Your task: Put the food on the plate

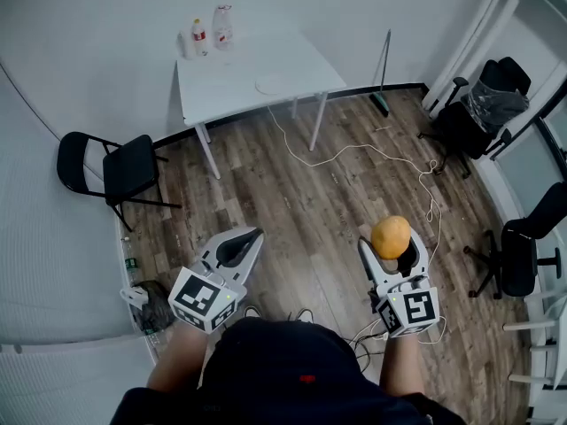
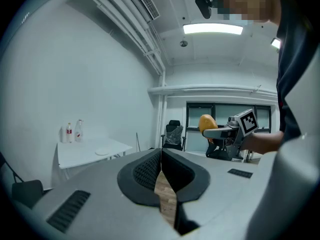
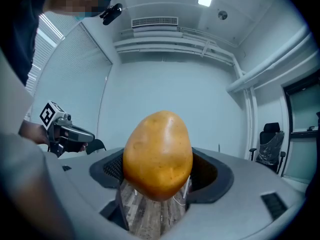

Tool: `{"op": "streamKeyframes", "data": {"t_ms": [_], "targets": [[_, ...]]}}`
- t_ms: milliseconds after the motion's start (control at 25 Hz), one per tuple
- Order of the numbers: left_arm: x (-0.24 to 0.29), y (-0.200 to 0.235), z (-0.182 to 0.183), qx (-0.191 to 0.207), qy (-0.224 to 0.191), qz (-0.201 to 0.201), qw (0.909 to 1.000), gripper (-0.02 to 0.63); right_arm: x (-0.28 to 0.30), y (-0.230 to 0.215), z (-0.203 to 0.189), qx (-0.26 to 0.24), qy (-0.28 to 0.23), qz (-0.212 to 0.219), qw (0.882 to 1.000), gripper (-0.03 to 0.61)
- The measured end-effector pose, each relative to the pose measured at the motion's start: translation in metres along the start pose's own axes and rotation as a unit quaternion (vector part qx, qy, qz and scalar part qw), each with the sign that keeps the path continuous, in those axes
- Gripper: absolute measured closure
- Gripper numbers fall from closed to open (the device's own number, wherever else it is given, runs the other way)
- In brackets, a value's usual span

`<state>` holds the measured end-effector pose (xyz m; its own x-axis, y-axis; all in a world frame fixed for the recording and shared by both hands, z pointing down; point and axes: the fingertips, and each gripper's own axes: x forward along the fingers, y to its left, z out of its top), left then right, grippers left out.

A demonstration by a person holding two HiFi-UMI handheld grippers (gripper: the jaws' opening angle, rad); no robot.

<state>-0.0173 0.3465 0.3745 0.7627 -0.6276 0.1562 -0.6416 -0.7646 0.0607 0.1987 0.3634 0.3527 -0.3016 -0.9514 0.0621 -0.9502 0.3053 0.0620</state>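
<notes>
Watching from the side of the room, I see the person standing on the wooden floor (image 1: 292, 211) with the right gripper (image 1: 391, 253) raised. Its jaws are spread wide and clamped on the food (image 1: 391, 235), a smooth yellow-orange, egg-shaped piece that might be a potato. The pads press its lower flanks, so most of it bulges up above the jaws. Its long axis stands upright across the jaws rather than running along them. The left gripper (image 1: 255, 235) hangs beside it at about the same height, jaws brought together at the tips with nothing between them. The plate (image 1: 270, 84), small, white and apparently bare, lies near the front edge of the white table (image 1: 292, 56), with two bottles (image 1: 211, 32) at the back of the tabletop. What the coming move turns on is that the plate is well apart from the held food, ahead of it and off to the left across open floor. The left gripper stands on the side closer to the table, but the right one has the load. I'd judge the person must walk over and swing the right gripper across towards the left to get above the plate. With the piece sitting tall and held only low down, it looks likely to roll once let go, so a low release would be wise.
</notes>
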Motion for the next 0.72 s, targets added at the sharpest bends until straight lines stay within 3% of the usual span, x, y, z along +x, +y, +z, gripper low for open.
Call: {"op": "streamKeyframes", "data": {"t_ms": [200,720], "targets": [[-0.013,0.016,-0.005,-0.004,0.004,-0.001,1.0000,0.591,0.011,0.015,-0.002,0.008,0.006,-0.003,1.000,0.207],[-0.073,0.103,-0.043,-0.023,0.011,0.014,0.9996,0.591,0.064,0.105,-0.012,0.032,0.012,0.021,0.999,0.207]]}}
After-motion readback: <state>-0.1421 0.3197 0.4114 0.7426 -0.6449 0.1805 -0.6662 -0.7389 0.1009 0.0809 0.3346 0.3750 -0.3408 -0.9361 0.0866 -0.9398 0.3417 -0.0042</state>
